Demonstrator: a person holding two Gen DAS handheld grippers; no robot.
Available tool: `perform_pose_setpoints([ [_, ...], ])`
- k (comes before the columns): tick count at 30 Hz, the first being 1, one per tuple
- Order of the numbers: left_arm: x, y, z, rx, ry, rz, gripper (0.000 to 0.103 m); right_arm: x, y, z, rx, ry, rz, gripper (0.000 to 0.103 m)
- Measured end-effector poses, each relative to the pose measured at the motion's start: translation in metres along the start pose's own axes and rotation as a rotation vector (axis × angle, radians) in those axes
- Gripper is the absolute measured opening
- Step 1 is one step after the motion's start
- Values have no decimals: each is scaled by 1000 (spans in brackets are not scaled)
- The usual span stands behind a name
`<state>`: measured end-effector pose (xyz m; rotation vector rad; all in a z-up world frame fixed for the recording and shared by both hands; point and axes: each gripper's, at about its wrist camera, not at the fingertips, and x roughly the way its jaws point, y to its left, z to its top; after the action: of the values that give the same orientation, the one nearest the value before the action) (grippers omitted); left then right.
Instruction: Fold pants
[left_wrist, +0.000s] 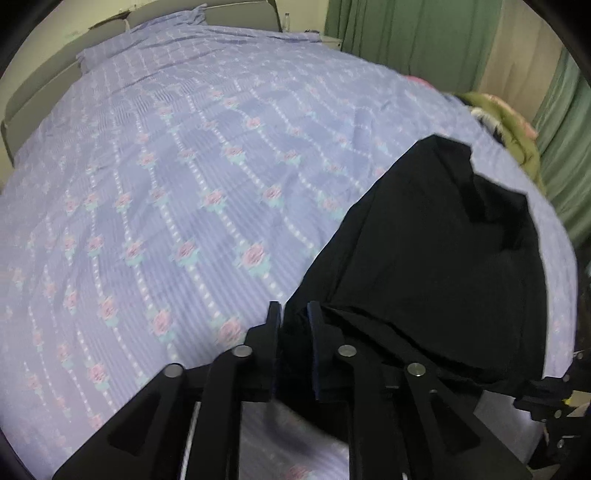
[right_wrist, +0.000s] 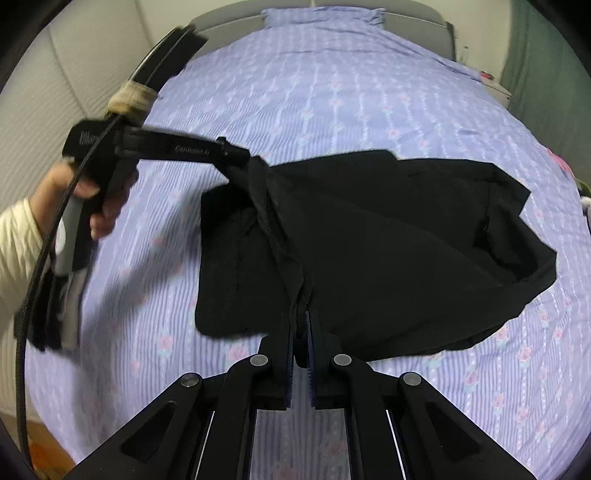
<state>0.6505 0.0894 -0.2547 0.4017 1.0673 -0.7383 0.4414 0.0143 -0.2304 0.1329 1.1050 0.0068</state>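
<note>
Pants (right_wrist: 388, 236), black, sit on the bed over a lavender floral bedsheet (right_wrist: 332, 103), partly lifted and bunched, not flat. Right gripper (right_wrist: 302, 325) has its jaws pressed together on a gathered ridge of the fabric at the near edge; cloth rises straight out of the fingers. Left gripper (right_wrist: 248, 158) comes in from the left side of the right wrist view, held by the person's hand (right_wrist: 92, 199) in a cream sleeve, tip pinching a twisted fold of the same pants, which drape down from it. In the left wrist view the left gripper (left_wrist: 295, 314) shows a narrow gap between fingers, dark fabric caught in it; pants (left_wrist: 424, 251) spread ahead and to the right toward the bed edge, open waistband end at the far right. Grey headboard (left_wrist: 55, 85) at the far end, green curtains (left_wrist: 406, 29) on the right, olive-green cloth (left_wrist: 509, 125) bunched beside the bed edge near the curtains
</note>
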Motion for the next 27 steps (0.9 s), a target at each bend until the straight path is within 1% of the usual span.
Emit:
perform_pose_setpoints([
  [2, -5, 2, -7, -7, 2, 23, 34, 1, -2, -6, 15, 29, 18, 7],
  [3, -8, 3, -9, -11, 4, 50, 53, 1, -3, -8, 26, 41, 24, 7],
  [4, -12, 3, -11, -16, 5, 80, 65, 2, -4, -9, 33, 52, 23, 8],
  [5, -18, 3, -13, -13, -1, 115, 65, 3, -5, -11, 38, 71, 24, 13],
  [6, -23, 2, -14, -3, 1, 134, 65, 5, -7, -12, 40, 94, 28, 20],
  [7, -27, -1, -14, 11, 3, 148, 65, 5, -10, -13, 47, 115, 32, 37],
  [8, -34, -8, -11, 48, 2, 175, 65, 2, -15, -16, 64, 124, 32, 47],
  [9, -39, -17, -8, 90, -1, 199, 65, -4, -22, -19, 80, 122, 33, 48],
  [11, -49, -37, 1, 165, -16, 222, 68, -23, -39, -20, 112, 85, 28, 48],
  [13, -61, -61, 19, 204, -62, 190, 73, -46, -58, -15, 128, 11, -14, 48],
  [15, -68, -77, 37, 198, -108, 145, 75, -68, -82, -7, 132, -88, -80, 48],
  [16, -69, -84, 48, 186, -128, 108, 77, -77, -100, 0, 135, -146, -122, 50],
  [17, -67, -91, 59, 170, -141, 64, 77, -82, -117, 7, 137, -186, -145, 53],
  [18, -62, -100, 73, 152, -148, 15, 77, -82, -129, 13, 140, -210, -157, 54],
  [19, -54, -108, 85, 137, -149, -19, 77, -80, -146, 20, 143, -231, -169, 54],
  [20, -46, -116, 96, 132, -145, -37, 77, -74, -169, 30, 141, -243, -176, 54],
  [22, -29, -131, 113, 133, -136, -68, 77, -63, -201, 45, 142, -258, -164, 54],
  [25, 5, -154, 132, 140, -86, -90, 77, -39, -243, 62, 173, -239, -88, 54],
  [27, 19, -167, 135, 146, -62, -98, 77, -15, -269, 71, 194, -202, -26, 54],
])
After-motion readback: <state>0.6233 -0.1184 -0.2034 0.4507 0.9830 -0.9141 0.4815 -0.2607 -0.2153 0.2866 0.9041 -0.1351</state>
